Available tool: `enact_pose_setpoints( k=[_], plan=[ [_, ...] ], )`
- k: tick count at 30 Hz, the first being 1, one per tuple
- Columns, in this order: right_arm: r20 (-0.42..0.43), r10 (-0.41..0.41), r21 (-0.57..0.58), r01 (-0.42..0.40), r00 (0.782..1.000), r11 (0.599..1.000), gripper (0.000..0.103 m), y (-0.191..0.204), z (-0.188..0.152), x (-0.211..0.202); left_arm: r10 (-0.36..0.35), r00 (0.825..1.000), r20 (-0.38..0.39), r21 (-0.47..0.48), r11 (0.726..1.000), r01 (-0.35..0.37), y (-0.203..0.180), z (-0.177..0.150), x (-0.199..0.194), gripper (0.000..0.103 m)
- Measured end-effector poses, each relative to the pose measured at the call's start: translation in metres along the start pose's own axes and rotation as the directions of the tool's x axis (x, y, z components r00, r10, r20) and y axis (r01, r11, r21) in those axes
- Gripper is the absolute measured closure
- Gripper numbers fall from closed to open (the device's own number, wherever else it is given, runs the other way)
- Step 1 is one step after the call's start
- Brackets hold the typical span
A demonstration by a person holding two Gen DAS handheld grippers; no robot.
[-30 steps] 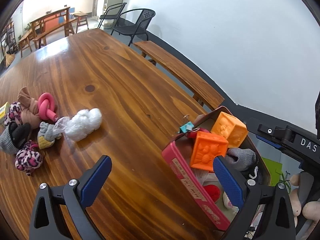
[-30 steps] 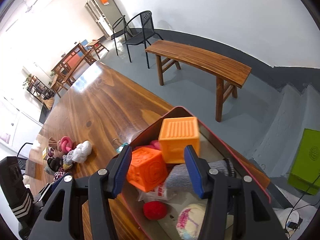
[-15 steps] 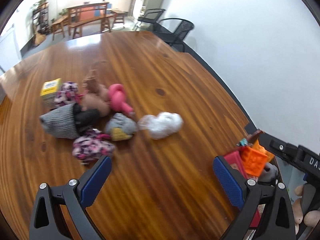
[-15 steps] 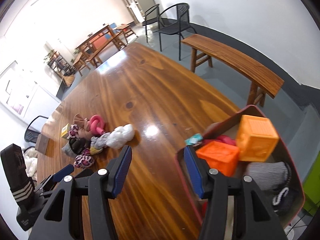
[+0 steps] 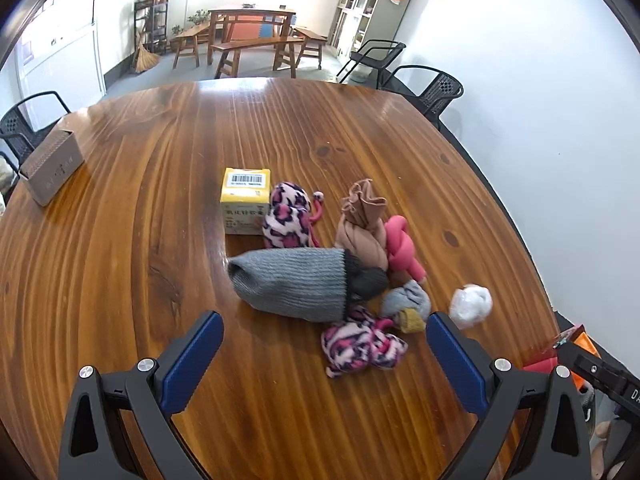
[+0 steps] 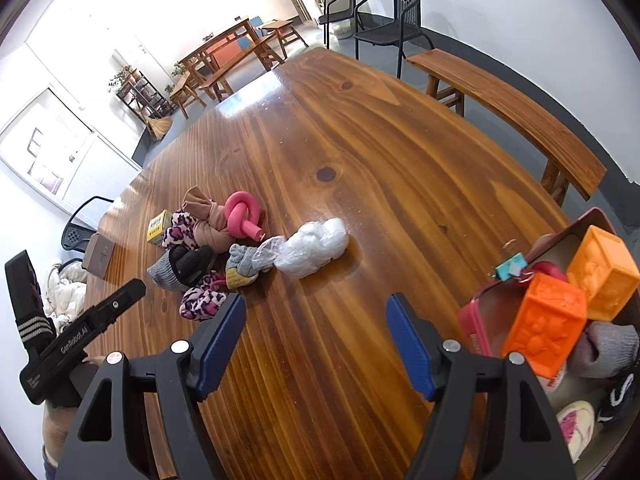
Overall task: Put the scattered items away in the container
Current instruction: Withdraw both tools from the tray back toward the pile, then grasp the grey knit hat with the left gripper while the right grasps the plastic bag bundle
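A pile of scattered items lies on the wooden table [image 5: 160, 200]: a grey knit sock [image 5: 296, 284], two pink leopard socks [image 5: 362, 346] [image 5: 288, 216], a beige cloth bundle [image 5: 362, 224], a pink knotted tube [image 5: 402, 250], a yellow box [image 5: 245, 206], a grey-yellow sock [image 5: 406, 306] and a crumpled white plastic bag [image 5: 470, 305]. My left gripper [image 5: 324, 354] is open and empty just short of the pile. My right gripper [image 6: 316, 338] is open and empty over bare table, between the bag [image 6: 314, 246] and the pink container [image 6: 476, 326], which holds two orange cubes [image 6: 546, 324] and socks.
A tan cardboard box [image 5: 50, 166] sits at the table's far left edge. A wooden bench [image 6: 508, 108] and black chairs [image 6: 394, 8] stand beyond the table's right side. The left gripper's body [image 6: 80, 336] shows at the left of the right wrist view.
My left gripper has swung left from the container to face the pile and moved close to it. My right gripper has pulled back from over the container to the table beside it.
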State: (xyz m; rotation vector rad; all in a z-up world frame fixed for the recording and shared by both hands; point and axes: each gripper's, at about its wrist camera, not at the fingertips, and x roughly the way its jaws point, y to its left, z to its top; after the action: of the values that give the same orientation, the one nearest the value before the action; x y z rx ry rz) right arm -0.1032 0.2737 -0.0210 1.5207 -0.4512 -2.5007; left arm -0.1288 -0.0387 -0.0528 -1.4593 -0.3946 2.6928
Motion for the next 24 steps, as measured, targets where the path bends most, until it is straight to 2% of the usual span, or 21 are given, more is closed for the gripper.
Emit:
enact_pose_setpoints(
  k=[6, 12, 24],
  plan=[
    [-0.026, -0.012, 0.001, 0.012, 1.000, 1.000, 0.026, 0.009, -0.002, 0.016, -0.009, 1.000, -0.012, 0.048, 0.999, 0.009, 0.010, 0.009, 0.016, 0.000],
    [-0.049, -0.027, 0.012, 0.028, 0.998, 1.000, 0.026, 0.012, -0.003, 0.028, -0.044, 0.999, -0.029, 0.065, 0.997, 0.046, 0.018, 0.015, 0.036, 0.000],
    [-0.066, -0.042, 0.010, 0.043, 0.997, 0.999, 0.024, 0.019, 0.006, 0.057, -0.060, 0.996, -0.065, 0.111, 0.991, 0.067, 0.024, 0.021, 0.065, 0.000]
  ],
)
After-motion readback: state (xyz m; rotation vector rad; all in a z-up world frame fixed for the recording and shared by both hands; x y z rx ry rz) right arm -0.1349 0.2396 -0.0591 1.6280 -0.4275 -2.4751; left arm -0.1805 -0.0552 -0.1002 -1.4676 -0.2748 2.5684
